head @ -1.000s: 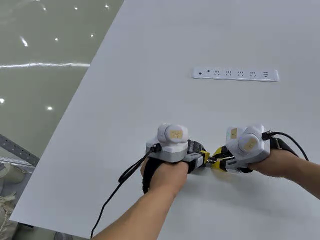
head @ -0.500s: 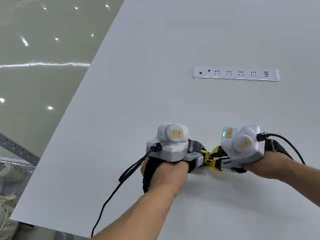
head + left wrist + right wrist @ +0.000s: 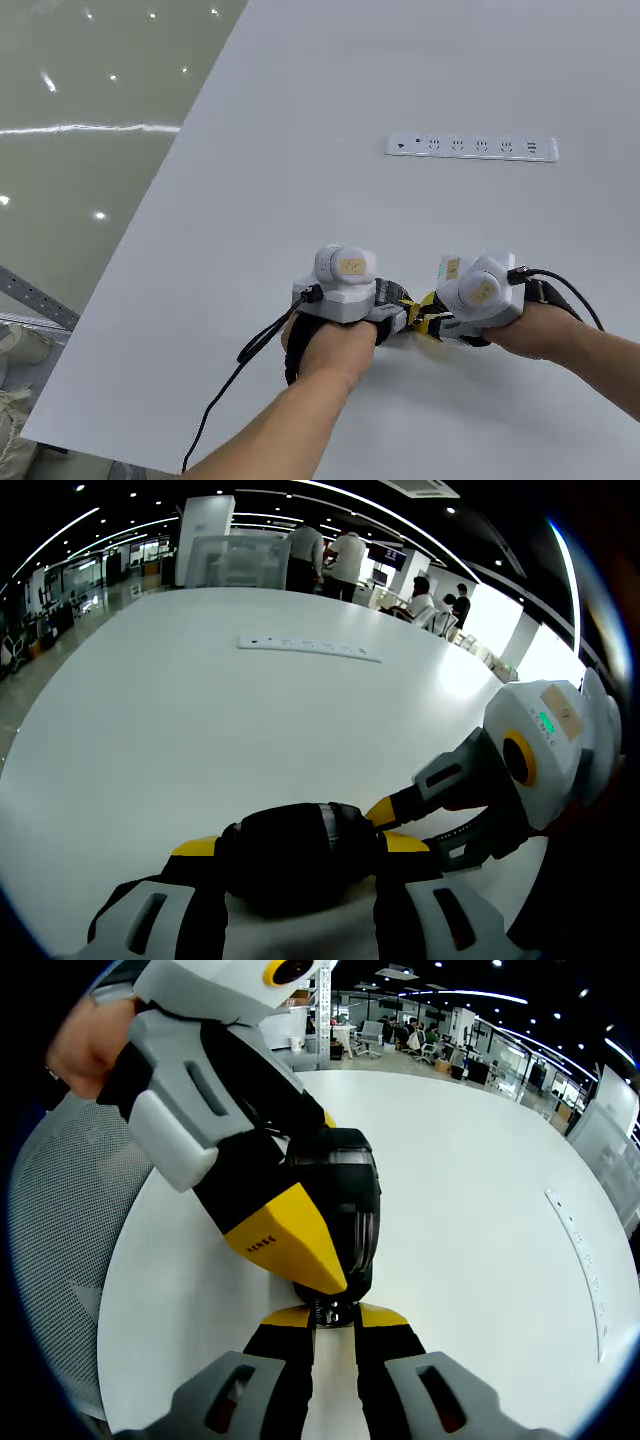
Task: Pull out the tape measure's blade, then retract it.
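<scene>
- Tape measure (image 3: 335, 1195), black-cased, sits low over the near part of the white tabletop (image 3: 300, 130), between the two grippers.
- Left gripper (image 3: 300, 848) is clamped on the case, with a yellow-tipped jaw pressed to each side of the rounded black body.
- Right gripper (image 3: 335, 1318) has its jaws drawn almost together, pinching the blade end (image 3: 330, 1309), which lies right against the case.
- In the head view the grippers meet nose to nose, each held in a hand, and a black cable (image 3: 250, 350) trails from the left one across the table towards its near edge.
- A white power strip (image 3: 470, 148) lies flat on the tabletop, well beyond the grippers.
- Left of the table edge runs a glossy grey-green floor (image 3: 90, 90) dotted with reflected ceiling lights.
- The left gripper view takes in an open office with long ceiling light strips and people (image 3: 322, 555) standing past the far side of the table.
- A grey mesh panel (image 3: 60, 1220) stands beside the table in the right gripper view.
</scene>
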Action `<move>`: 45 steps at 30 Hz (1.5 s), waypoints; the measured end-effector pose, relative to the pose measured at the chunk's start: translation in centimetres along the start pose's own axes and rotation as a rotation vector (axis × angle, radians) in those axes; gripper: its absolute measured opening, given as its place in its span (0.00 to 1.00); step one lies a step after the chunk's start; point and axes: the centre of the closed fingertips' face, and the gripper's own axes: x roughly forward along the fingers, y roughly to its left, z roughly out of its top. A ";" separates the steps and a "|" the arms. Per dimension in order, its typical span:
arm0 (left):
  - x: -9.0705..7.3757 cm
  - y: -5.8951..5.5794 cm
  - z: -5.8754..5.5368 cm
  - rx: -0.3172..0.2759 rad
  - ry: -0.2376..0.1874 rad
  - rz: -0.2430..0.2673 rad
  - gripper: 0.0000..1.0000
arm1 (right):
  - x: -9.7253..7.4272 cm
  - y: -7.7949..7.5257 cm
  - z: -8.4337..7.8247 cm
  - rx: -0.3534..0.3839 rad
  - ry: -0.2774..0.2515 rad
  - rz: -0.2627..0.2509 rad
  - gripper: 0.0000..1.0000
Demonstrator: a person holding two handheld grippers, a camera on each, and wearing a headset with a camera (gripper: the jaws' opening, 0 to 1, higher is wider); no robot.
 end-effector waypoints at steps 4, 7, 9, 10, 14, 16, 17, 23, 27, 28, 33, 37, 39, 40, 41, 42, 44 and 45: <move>-0.1 0.0 0.0 0.002 0.001 -0.001 0.56 | 0.0 0.0 0.0 -0.012 0.010 0.007 0.11; 0.0 0.0 0.0 0.001 0.001 0.000 0.56 | 0.0 0.0 0.0 -0.010 0.012 0.008 0.11; 0.0 0.0 0.0 0.002 -0.001 0.001 0.56 | 0.0 -0.1 0.0 -0.010 0.013 0.007 0.11; 0.0 0.0 0.0 0.003 -0.002 0.002 0.56 | 0.0 -0.1 -0.1 -0.006 0.014 0.006 0.11; 0.0 -0.1 0.1 0.007 -0.005 0.004 0.57 | 0.0 -0.1 -0.1 -0.008 0.014 0.004 0.12; 0.0 -0.1 0.1 0.005 -0.005 0.006 0.57 | 0.0 -0.1 -0.1 -0.010 0.014 0.002 0.12; 0.0 -0.1 0.1 0.006 -0.005 0.007 0.57 | 0.0 -0.1 -0.1 -0.012 0.014 0.002 0.12; -0.1 -0.1 0.1 0.009 -0.010 0.003 0.59 | 0.0 -0.1 -0.4 -0.012 0.021 0.006 0.13; -0.1 -0.1 0.1 0.001 -0.018 -0.001 0.59 | -0.1 -0.3 -0.5 0.006 0.020 -0.006 0.16; -0.1 -0.1 0.1 0.003 -0.024 -0.003 0.60 | -0.2 -0.4 -0.6 0.011 0.020 -0.009 0.17; -0.2 -0.2 0.2 0.007 -0.029 -0.007 0.60 | -0.7 -0.3 -0.5 0.075 -0.006 -0.010 0.20; -0.4 -0.4 0.2 0.011 -0.031 -0.029 0.64 | -1.2 -0.3 -0.3 0.086 -0.014 -0.021 0.22; -0.5 -0.3 0.1 0.023 -0.031 -0.030 0.65 | -1.2 -0.3 -0.4 0.095 -0.013 -0.028 0.23; -0.6 -0.2 0.1 0.025 -0.031 -0.029 0.66 | -1.3 -0.3 -0.4 0.105 -0.014 -0.029 0.24; -0.7 -0.1 0.0 0.030 -0.023 -0.027 0.67 | -1.5 -0.2 -0.3 0.120 -0.018 -0.032 0.25; -0.8 0.0 -0.1 0.036 -0.021 -0.030 0.68 | -1.6 -0.1 -0.3 0.129 -0.021 -0.034 0.25; -1.2 0.3 0.0 0.049 -0.024 -0.023 0.70 | -1.8 0.0 -0.3 0.147 -0.023 -0.042 0.28; -1.3 0.4 0.0 0.046 -0.022 -0.029 0.70 | -1.9 0.0 -0.2 0.152 -0.024 -0.045 0.29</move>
